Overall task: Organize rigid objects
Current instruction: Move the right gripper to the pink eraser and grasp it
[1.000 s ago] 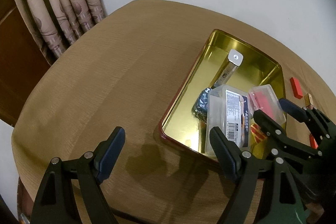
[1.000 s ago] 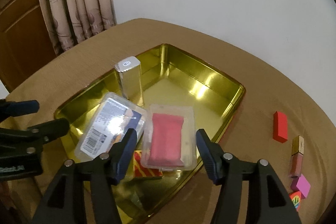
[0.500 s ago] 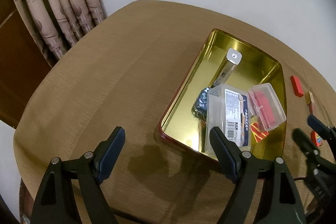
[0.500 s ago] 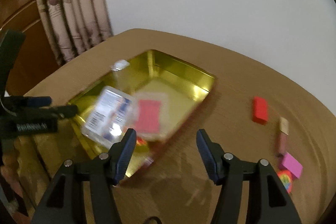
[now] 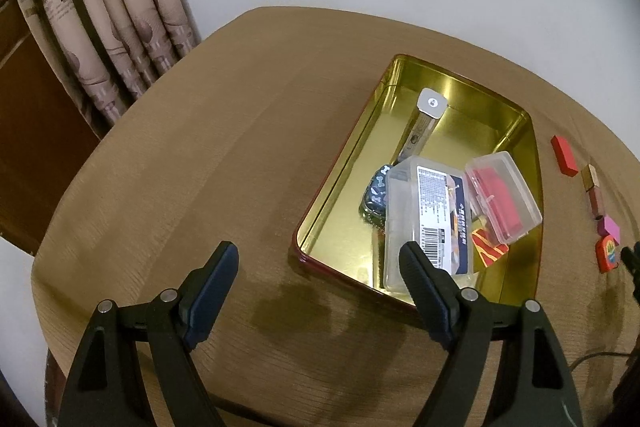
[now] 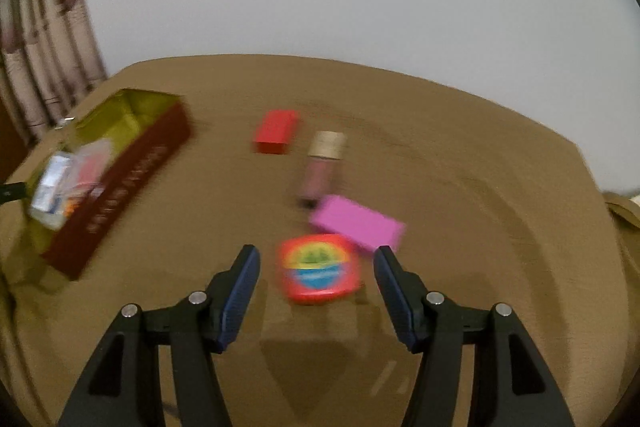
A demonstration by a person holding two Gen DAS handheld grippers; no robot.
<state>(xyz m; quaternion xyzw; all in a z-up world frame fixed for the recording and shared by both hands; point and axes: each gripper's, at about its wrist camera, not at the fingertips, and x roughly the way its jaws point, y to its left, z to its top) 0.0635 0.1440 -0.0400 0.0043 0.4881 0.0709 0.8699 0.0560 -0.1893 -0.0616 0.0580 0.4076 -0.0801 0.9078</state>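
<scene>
The round red tin with a rainbow label [image 6: 318, 269] lies on the counter [image 6: 460, 187], loose, in the gap ahead of the right hand-held gripper [image 6: 316, 291], whose jaws stand apart and hold nothing; that lineup suggests it is the next pick. Just behind it sits a pink block [image 6: 358, 223], touching or nearly so, then a lip-gloss tube with a gold cap [image 6: 322, 167] and a red block [image 6: 277, 131], all 4 outside the gold tin tray [image 5: 340, 163]. The tray already holds 2 clear plastic cases, an upright silver-capped box and a dark patterned item, so it reads as the collecting place. The left hand-held gripper [image 5: 320, 291] hangs released over bare counter just beside the tray's near corner, likely waiting out of the way
</scene>
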